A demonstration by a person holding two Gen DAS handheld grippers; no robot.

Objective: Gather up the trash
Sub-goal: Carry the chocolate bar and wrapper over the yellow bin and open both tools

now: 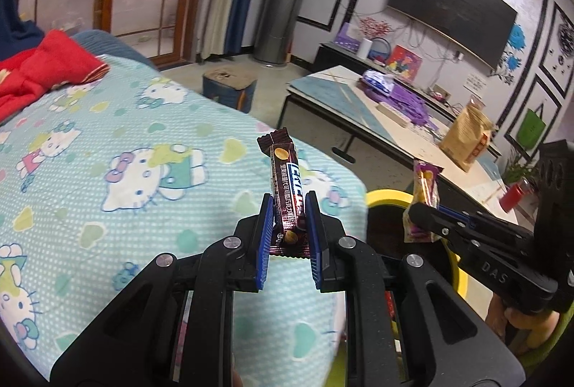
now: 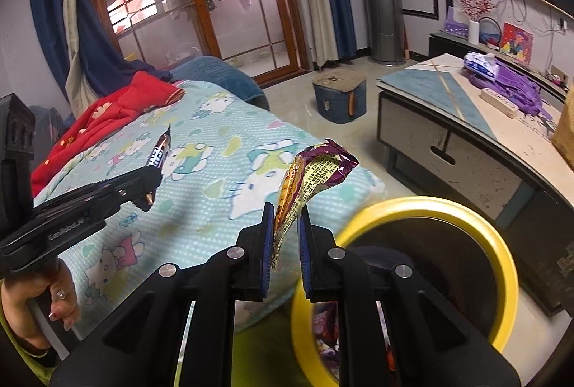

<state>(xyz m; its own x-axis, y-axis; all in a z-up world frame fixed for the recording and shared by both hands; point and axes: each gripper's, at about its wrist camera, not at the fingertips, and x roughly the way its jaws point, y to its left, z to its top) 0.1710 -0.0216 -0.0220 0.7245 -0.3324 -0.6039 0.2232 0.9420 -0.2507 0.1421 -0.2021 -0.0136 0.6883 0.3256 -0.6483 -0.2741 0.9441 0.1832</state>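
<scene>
Left wrist view: the left gripper [image 1: 288,207] tilts downward over the cat-print turquoise bedspread [image 1: 107,150], its blue-padded jaws pinching a dark brown chocolate bar wrapper [image 1: 287,186] that stands upright between them. To its right, the right gripper [image 1: 418,211] reaches in from the frame edge, pinching a crumpled purple-and-yellow snack wrapper [image 1: 425,186] above the yellow-rimmed round bin [image 1: 387,196].

Right wrist view: the right gripper's jaws are pressed together on the snack wrapper [image 2: 305,186], held beside the bin's rim [image 2: 412,207] at the bed's corner. A hand [image 2: 43,301] grips the left gripper's handle at the lower left; its sleeve is cut off by the frame. The bin's contents are mostly hidden behind the gripper body, showing only as colourful scraps. The bar's lettering is partly covered by the jaws.
</scene>
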